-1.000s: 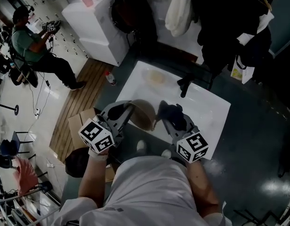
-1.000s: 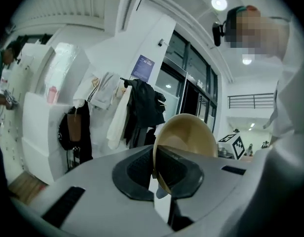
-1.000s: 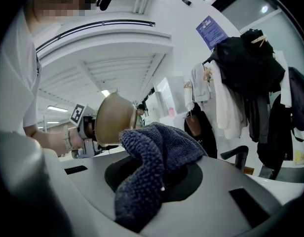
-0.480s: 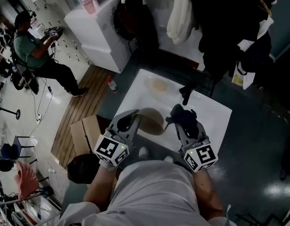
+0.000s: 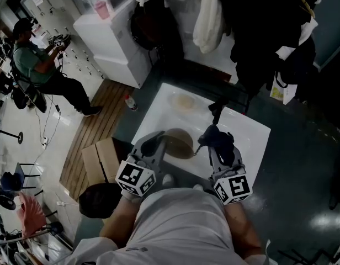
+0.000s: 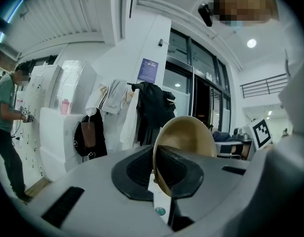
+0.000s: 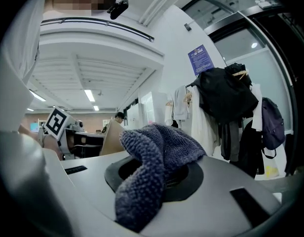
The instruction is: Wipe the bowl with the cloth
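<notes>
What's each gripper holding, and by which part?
A brown bowl, pinched at its rim by the left gripper; a cloth, bunched in the right gripper.

Two hand-held grippers were in use, the left gripper [image 6: 161, 174] and the right gripper [image 7: 159, 174]. One round golden-brown bowl [image 6: 185, 141] stood on edge, pinched between the left jaws. One dark blue-grey knitted cloth [image 7: 151, 164] was clamped between the right jaws. Beneath both pairs of jaws lay one white rectangular table [image 5: 251, 138]. Out to the left jaws' side were one brown cardboard box [image 5: 101, 158], one small plastic bottle [image 5: 130, 101] and one seated person in a green top [image 5: 32, 54].
</notes>
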